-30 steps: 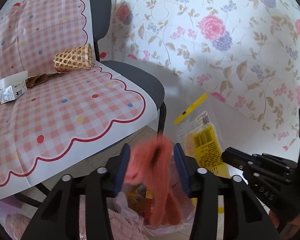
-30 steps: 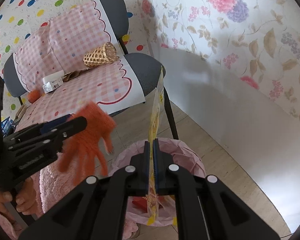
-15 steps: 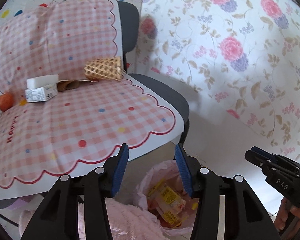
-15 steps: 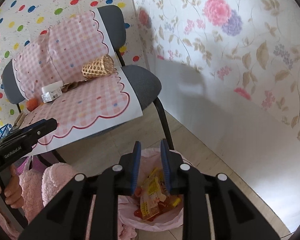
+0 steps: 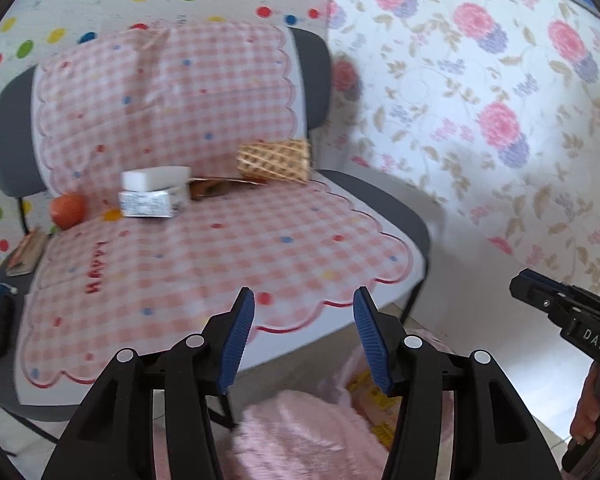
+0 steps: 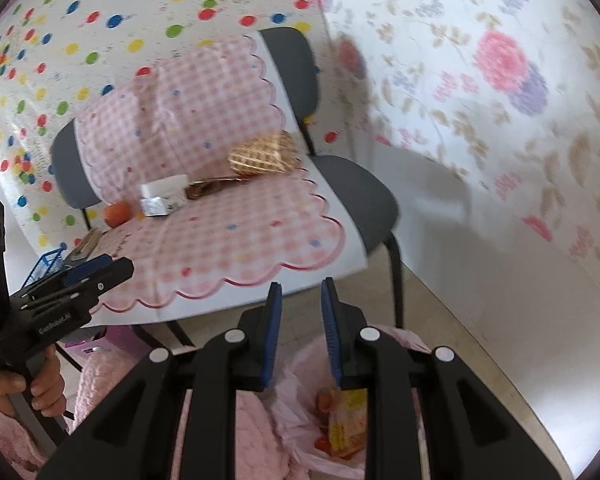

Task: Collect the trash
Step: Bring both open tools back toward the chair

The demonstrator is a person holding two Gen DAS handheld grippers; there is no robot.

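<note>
You are holding both grippers empty above the pink-lined bin (image 6: 384, 420): the left gripper (image 5: 304, 340) is gaping wide, the right gripper (image 6: 298, 332) has just been parting its jaws. The yellow wrapper (image 6: 346, 420) is lying inside the bin.

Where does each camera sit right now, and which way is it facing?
Left wrist: on the left gripper, facing the chair; open empty jaws, the right gripper at right.
Right wrist: on the right gripper, above the trash bag; jaws apart, empty; a hand at left.
Shared: chair, woven basket.
</note>
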